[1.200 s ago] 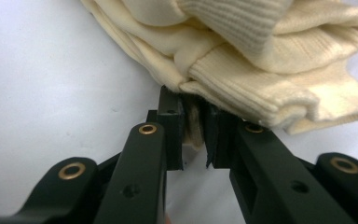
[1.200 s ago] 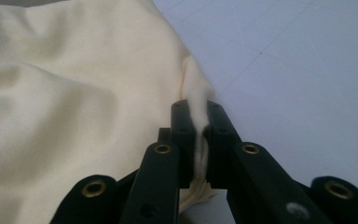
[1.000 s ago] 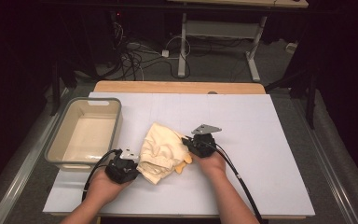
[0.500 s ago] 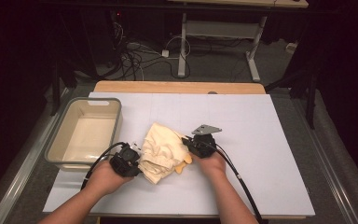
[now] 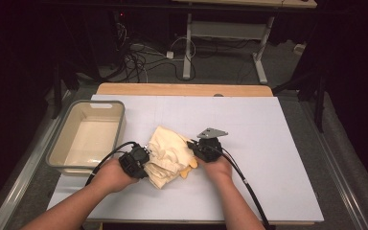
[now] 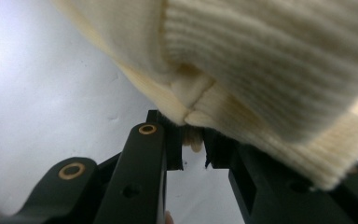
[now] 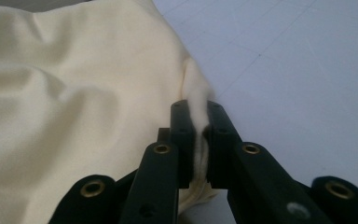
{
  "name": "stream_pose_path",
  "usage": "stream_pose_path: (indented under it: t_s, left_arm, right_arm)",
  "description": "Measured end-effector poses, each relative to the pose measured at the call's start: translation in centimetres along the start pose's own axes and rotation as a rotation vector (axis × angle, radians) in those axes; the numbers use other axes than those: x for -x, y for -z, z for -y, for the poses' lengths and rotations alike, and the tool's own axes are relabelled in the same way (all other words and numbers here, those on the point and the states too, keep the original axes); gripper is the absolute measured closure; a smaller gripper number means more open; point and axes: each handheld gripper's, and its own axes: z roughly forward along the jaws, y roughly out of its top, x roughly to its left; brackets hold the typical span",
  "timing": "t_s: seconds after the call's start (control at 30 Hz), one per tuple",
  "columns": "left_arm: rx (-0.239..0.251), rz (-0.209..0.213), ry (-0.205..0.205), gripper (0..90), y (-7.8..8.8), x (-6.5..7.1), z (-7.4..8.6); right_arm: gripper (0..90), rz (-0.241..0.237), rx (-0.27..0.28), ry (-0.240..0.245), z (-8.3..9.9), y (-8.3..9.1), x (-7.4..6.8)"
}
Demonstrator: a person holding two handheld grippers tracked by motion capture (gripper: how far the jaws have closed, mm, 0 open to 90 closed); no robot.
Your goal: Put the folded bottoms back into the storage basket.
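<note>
A crumpled cream garment (image 5: 168, 152) lies in the middle of the white table (image 5: 278, 143). Its ribbed knit hem (image 6: 270, 70) hangs over my left gripper (image 6: 193, 127), whose jaws stand close together with a fold of that hem pinched at their tips. In the high view the left gripper (image 5: 136, 161) sits at the garment's near left edge. My right gripper (image 7: 199, 112) is shut on a thin ridge of smooth cream cloth (image 7: 74, 102). From above, the right gripper (image 5: 202, 149) is at the garment's right edge.
A pale plastic bin (image 5: 120, 125) stands on the table's left side, close to the left hand. A small yellow-orange patch (image 5: 189, 169) of cloth shows by the right hand. Bare white table stretches to the right and back.
The left hand has moved right and forward, up to the garment's near left edge, and its gripper now pinches the hem. The right gripper has stayed put on the cloth.
</note>
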Motion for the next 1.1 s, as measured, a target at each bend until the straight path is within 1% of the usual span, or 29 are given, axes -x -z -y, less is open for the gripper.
stream_pose_path:
  t_s: [0.1, 0.23, 0.37, 0.43, 0.6, 0.7, 0.73, 0.8, 0.87, 0.97, 1.07, 1.1]
  left_arm:
    - [-0.039, -0.007, -0.015, 77.6, 0.0, 0.1, -0.6]
    - [-0.074, -0.015, -0.031, 77.7, 0.0, 0.2, -1.1]
    - [-0.111, -0.006, -0.038, 77.6, -0.1, 0.1, -1.6]
    - [-0.119, -0.004, -0.04, 77.6, -0.1, 0.1, -1.8]
    - [-0.111, -0.007, -0.054, 77.7, -0.1, 0.1, -1.7]
    - [-0.085, -0.014, -0.05, 78.0, 0.0, 0.2, -1.3]
    - [-0.085, -0.016, -0.051, 78.0, 0.1, 0.2, -1.3]
    - [-0.09, -0.01, -0.038, 78.2, 0.2, 0.2, -1.4]
    - [-0.102, 0.001, -0.028, 78.3, 0.3, 0.0, -1.6]
    - [-0.116, 0.015, -0.006, 78.3, 1.0, -0.1, -2.0]
    - [-0.122, 0.009, -0.01, 78.3, 1.7, -0.1, -2.3]
    - [-0.124, 0.012, -0.009, 78.3, 2.0, -0.1, -2.5]
  right_arm:
    - [85.8, 0.001, -0.001, 0.001, 0.0, 0.0, 0.0]
    - [85.8, 0.002, -0.002, 0.002, 0.0, 0.0, 0.0]
    - [85.8, 0.004, 0.0, 0.003, 0.0, 0.0, -0.1]
    - [85.8, 0.006, 0.0, 0.005, 0.0, 0.0, -0.1]
    - [85.9, 0.008, -0.003, 0.009, 0.0, 0.0, -0.1]
    - [85.9, 0.009, -0.004, 0.017, 0.0, 0.0, -0.3]
    - [86.0, 0.01, -0.001, 0.017, 0.0, 0.0, -0.3]
    - [86.1, 0.013, 0.006, 0.022, 0.0, 0.1, -0.3]
    - [86.2, 0.012, 0.008, 0.008, -0.1, 0.1, -0.2]
    - [86.3, 0.006, 0.03, -0.016, -0.2, 0.5, 0.0]
    - [86.3, 0.013, 0.052, -0.004, -0.6, 1.1, -0.3]
    - [86.4, 0.016, 0.07, 0.004, -0.9, 1.6, -0.4]
